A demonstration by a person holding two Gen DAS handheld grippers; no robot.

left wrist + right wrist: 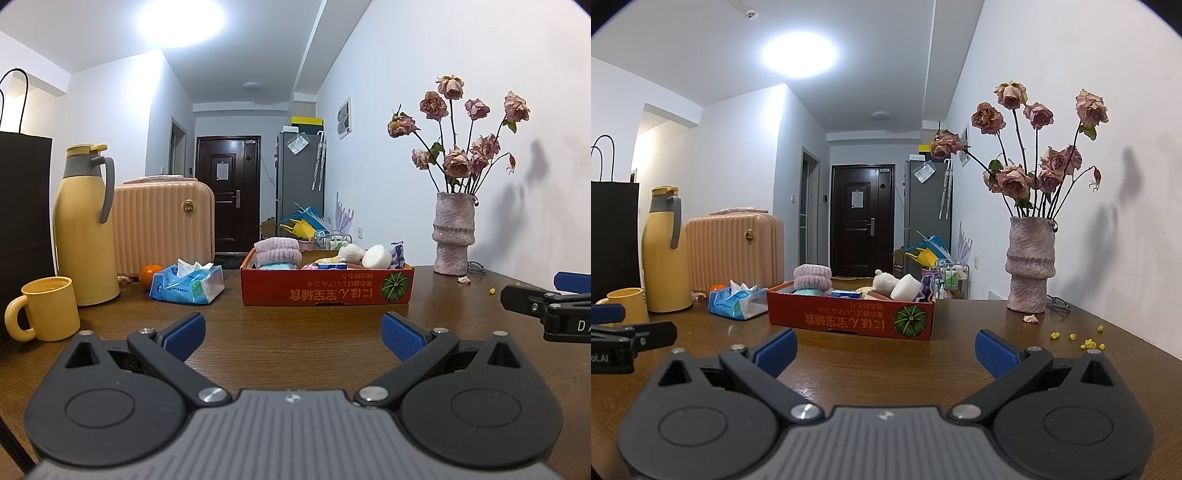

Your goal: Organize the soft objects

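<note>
A red cardboard box (327, 287) (849, 317) with a pumpkin print stands on the brown table ahead. Inside lie folded pink towels (277, 251) (812, 277), a white plush toy (351, 252) (884, 280), a white sponge (376, 256) (905, 288), a purple cloth (398, 254) (925, 288) and small flat packets. My left gripper (293, 334) is open and empty, well short of the box. My right gripper (884, 349) is open and empty too, near the box's right front. Each gripper shows at the other view's edge.
A blue tissue pack (186, 282) (738, 303), an orange (150, 276), a yellow mug (46, 308), a yellow thermos (86, 225) and a pink suitcase (164, 221) stand left of the box. A vase of dried roses (453, 232) (1030, 264) stands right. Yellow crumbs (1087, 343) dot the table.
</note>
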